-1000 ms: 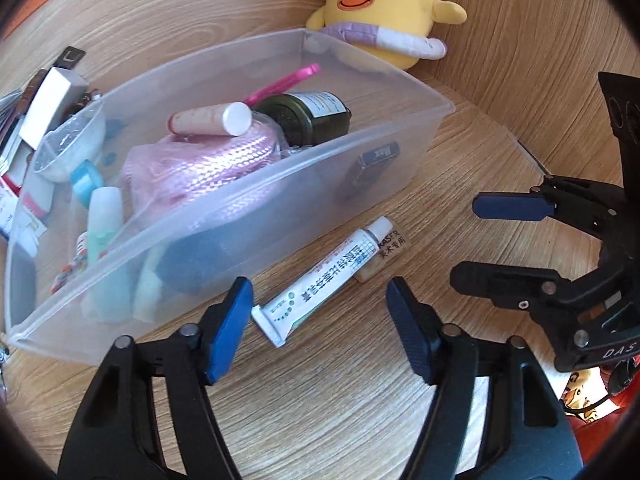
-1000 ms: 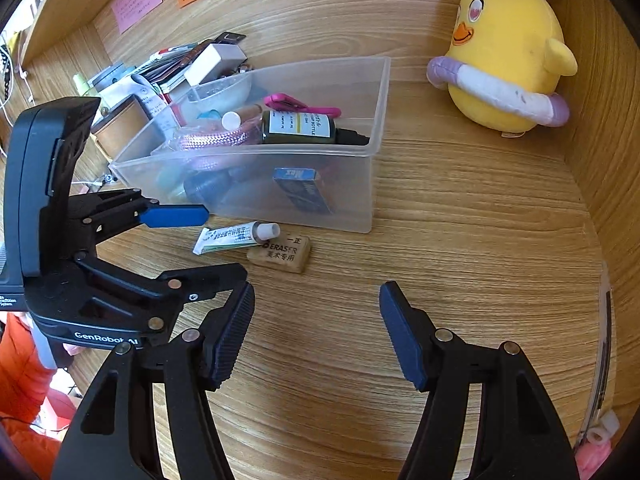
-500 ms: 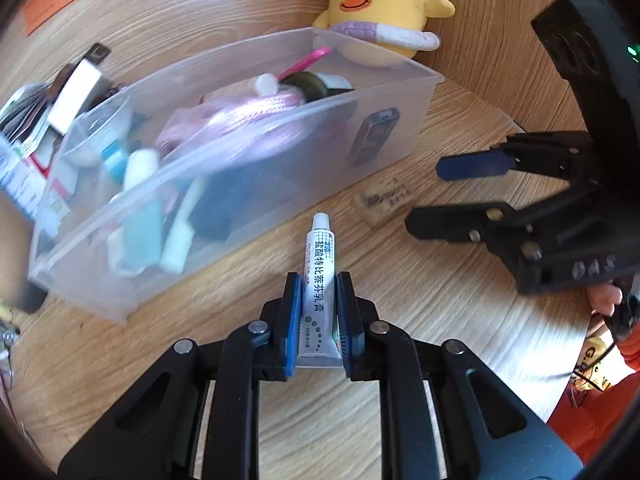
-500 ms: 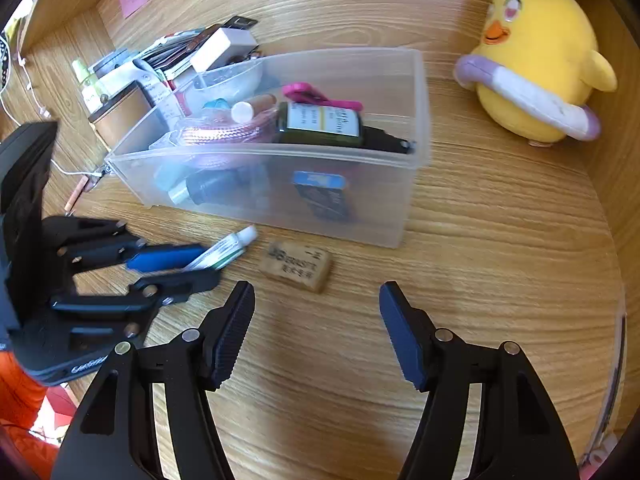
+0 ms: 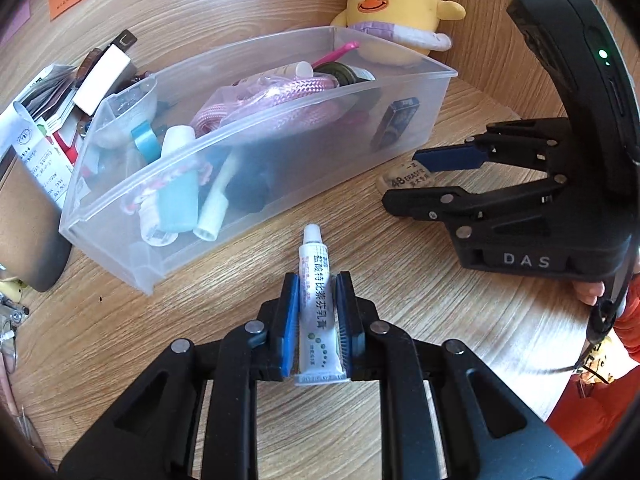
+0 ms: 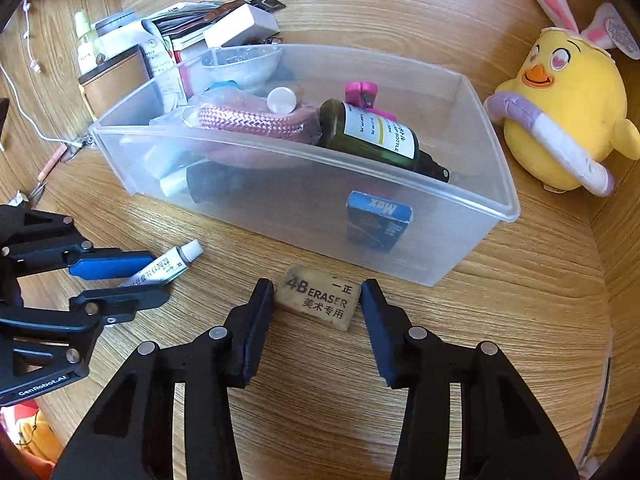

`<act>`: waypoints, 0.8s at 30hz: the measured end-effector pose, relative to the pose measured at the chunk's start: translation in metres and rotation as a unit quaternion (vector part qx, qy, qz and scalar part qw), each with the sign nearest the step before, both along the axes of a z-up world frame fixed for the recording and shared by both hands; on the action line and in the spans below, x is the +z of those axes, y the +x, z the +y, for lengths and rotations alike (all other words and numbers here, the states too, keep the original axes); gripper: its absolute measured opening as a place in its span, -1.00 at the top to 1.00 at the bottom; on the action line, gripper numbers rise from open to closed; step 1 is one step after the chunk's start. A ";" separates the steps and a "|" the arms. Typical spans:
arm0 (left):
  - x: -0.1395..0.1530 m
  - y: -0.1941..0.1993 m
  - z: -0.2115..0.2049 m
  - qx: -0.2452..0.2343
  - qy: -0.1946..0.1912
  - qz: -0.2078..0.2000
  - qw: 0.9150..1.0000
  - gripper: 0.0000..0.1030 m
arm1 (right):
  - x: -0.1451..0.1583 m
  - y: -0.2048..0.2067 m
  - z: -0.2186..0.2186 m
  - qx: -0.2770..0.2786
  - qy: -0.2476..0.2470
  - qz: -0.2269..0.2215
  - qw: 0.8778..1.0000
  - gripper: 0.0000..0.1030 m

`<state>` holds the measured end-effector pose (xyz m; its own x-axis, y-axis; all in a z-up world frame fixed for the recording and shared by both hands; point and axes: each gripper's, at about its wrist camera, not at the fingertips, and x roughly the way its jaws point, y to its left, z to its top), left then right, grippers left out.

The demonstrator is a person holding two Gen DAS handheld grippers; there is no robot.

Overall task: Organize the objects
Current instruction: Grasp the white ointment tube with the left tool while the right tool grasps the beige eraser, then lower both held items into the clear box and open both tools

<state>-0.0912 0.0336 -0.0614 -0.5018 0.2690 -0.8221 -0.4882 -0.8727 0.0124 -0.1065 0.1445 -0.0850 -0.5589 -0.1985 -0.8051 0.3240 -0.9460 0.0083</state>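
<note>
My left gripper [image 5: 318, 284] is shut on a white ointment tube [image 5: 316, 304], whose cap points toward the clear plastic bin [image 5: 280, 120]. The right wrist view shows that gripper [image 6: 132, 276] low on the left, with the tube [image 6: 168, 266] sticking out of it. My right gripper [image 6: 316, 286] is closing on a tan 4B eraser [image 6: 316, 300] lying on the wooden desk just in front of the bin [image 6: 304, 152]. Its pads meet the eraser's two ends. The left wrist view shows the eraser [image 5: 412, 178] between the right gripper's fingers [image 5: 452, 158].
The bin holds a pink rope, a dark green bottle [image 6: 372, 136], a blue box, small tubes and a pink clip. A yellow plush duck [image 6: 560, 120] sits in the back right corner. Boxes, papers and bottles [image 6: 180, 32] pile up at the back left. Wooden walls close the desk in.
My left gripper shut on the ointment tube and now holds it clear of the bin. My right gripper moved forward and down to the eraser, and its jaws narrowed around it.
</note>
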 end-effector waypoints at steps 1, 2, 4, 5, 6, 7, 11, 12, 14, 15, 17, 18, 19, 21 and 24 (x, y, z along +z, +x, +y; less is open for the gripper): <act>0.000 -0.001 0.001 0.001 0.000 0.001 1.000 0.69 | 0.000 0.001 0.001 -0.001 -0.004 0.000 1.000 0.19; 0.000 -0.001 0.001 0.004 0.000 0.002 1.000 0.69 | 0.001 0.002 0.003 -0.002 -0.007 0.002 1.000 0.20; 0.000 -0.001 0.001 0.011 -0.001 0.004 1.000 0.69 | 0.003 0.005 0.005 -0.003 -0.011 0.008 1.000 0.20; 0.000 -0.001 0.001 0.014 0.000 0.004 1.000 0.69 | 0.005 0.007 0.006 -0.004 -0.015 0.012 1.000 0.20; 0.002 0.000 0.000 0.016 0.002 0.005 1.000 0.69 | 0.008 0.009 0.008 -0.004 -0.018 0.015 1.000 0.20; 0.004 0.001 -0.001 0.018 0.005 0.007 1.000 0.69 | 0.011 0.010 0.009 -0.005 -0.023 0.019 1.000 0.20; 0.017 0.007 -0.008 0.026 0.018 0.023 0.999 0.69 | 0.024 0.017 0.012 -0.006 -0.037 0.033 0.999 0.20; 0.021 0.009 -0.010 0.028 0.020 0.028 0.999 0.69 | 0.028 0.019 0.013 -0.006 -0.041 0.038 0.998 0.20; 0.030 0.011 -0.014 0.034 0.026 0.039 0.998 0.69 | 0.037 0.022 0.014 -0.003 -0.046 0.049 0.998 0.20; 0.035 0.013 -0.016 0.037 0.031 0.045 0.998 0.69 | 0.041 0.026 0.015 -0.002 -0.047 0.055 0.997 0.20; 0.042 0.016 -0.020 0.041 0.038 0.056 0.997 0.69 | 0.051 0.030 0.015 0.001 -0.049 0.068 0.997 0.20; 0.046 0.018 -0.022 0.043 0.042 0.062 0.996 0.69 | 0.055 0.032 0.014 0.002 -0.050 0.073 0.996 0.20; 0.051 0.019 -0.025 0.046 0.047 0.069 0.995 0.69 | 0.060 0.033 0.013 0.003 -0.051 0.080 0.996 0.20; 0.061 0.021 -0.030 0.050 0.055 0.082 0.994 0.69 | 0.069 0.034 0.011 0.005 -0.056 0.093 0.994 0.20; 0.075 0.023 -0.034 0.056 0.066 0.106 0.991 0.69 | 0.081 0.035 0.009 0.008 -0.066 0.109 0.992 0.20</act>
<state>-0.0682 -0.0005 0.0136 -0.6923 0.3007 -0.6560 -0.3872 -0.9219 -0.0141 -0.0717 0.1535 -0.0041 -0.7128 -0.3040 -0.6321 0.3465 -0.9361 0.0595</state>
